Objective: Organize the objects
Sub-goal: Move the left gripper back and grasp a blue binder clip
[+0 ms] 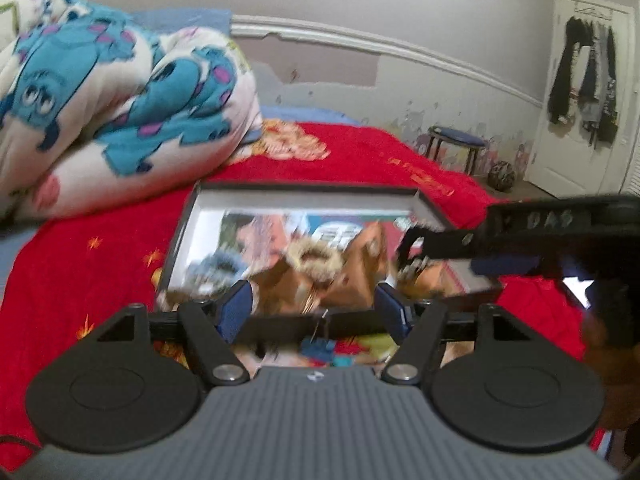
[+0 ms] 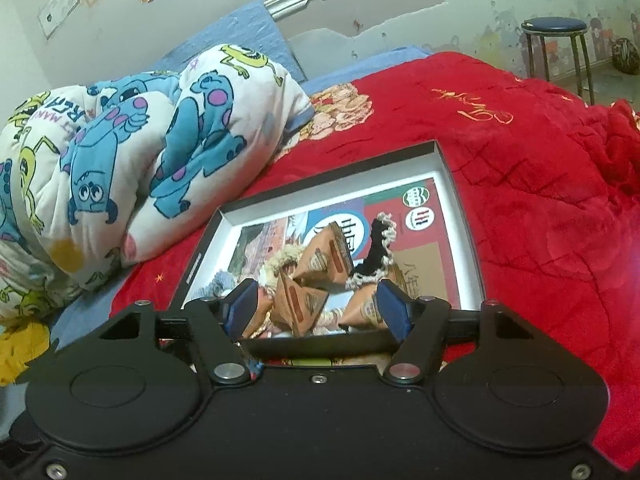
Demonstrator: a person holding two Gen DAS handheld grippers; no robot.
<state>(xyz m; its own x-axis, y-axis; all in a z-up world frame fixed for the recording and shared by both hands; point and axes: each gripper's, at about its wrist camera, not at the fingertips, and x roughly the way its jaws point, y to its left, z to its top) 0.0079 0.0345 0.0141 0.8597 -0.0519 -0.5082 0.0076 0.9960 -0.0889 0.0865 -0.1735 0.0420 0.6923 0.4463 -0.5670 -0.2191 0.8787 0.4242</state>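
A shallow black box with white inner walls (image 1: 316,200) (image 2: 460,216) lies on the red blanket. Inside are several brown triangular packets (image 1: 344,276) (image 2: 320,264) and fuzzy scrunchies, one black with a cream edge (image 2: 378,256), on a printed sheet. My left gripper (image 1: 316,308) is open and empty at the box's near edge. My right gripper (image 2: 318,308) is open over the near part of the box, with nothing between its pads. It also shows in the left wrist view (image 1: 412,252), reaching in from the right over the box. The left view is blurred.
A folded cartoon-monster comforter (image 1: 112,104) (image 2: 132,152) lies left of the box. The red blanket (image 2: 540,200) spreads to the right. A blue-topped stool (image 1: 456,144) (image 2: 556,40), a ball and a door with hanging clothes (image 1: 584,80) stand beyond the bed.
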